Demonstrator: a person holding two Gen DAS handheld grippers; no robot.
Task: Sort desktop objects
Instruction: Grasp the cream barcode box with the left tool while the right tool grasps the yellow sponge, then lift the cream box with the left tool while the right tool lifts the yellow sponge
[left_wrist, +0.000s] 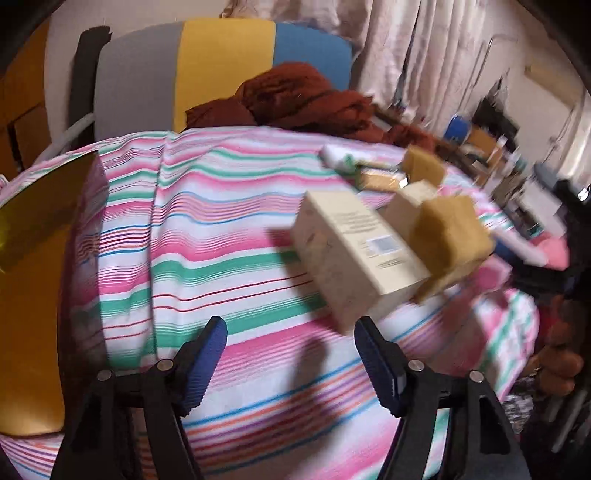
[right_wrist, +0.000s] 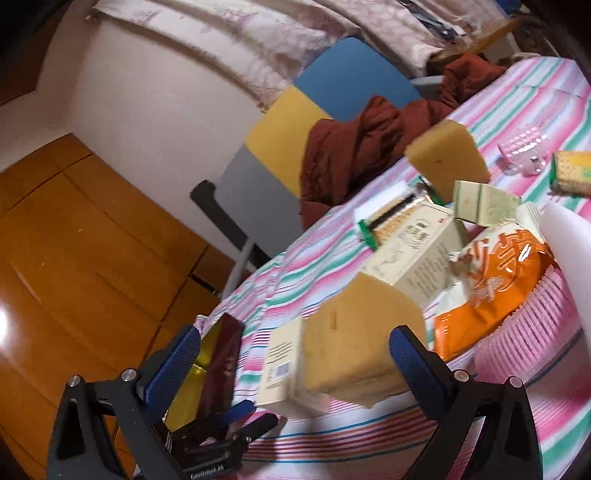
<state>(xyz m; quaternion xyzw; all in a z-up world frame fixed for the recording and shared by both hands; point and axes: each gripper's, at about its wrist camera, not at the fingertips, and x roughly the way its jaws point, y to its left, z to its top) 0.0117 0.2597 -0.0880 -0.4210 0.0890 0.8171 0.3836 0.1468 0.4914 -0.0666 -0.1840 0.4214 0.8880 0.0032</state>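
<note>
My left gripper (left_wrist: 290, 341) has its jaws spread wide, gripping nothing — the cream box (left_wrist: 354, 258) sits just above them at frame centre. My right gripper (right_wrist: 295, 356) is equally wide, a yellow sponge (right_wrist: 364, 350) between its jaws, contact unclear — on the striped desk (right_wrist: 369, 443).
</note>
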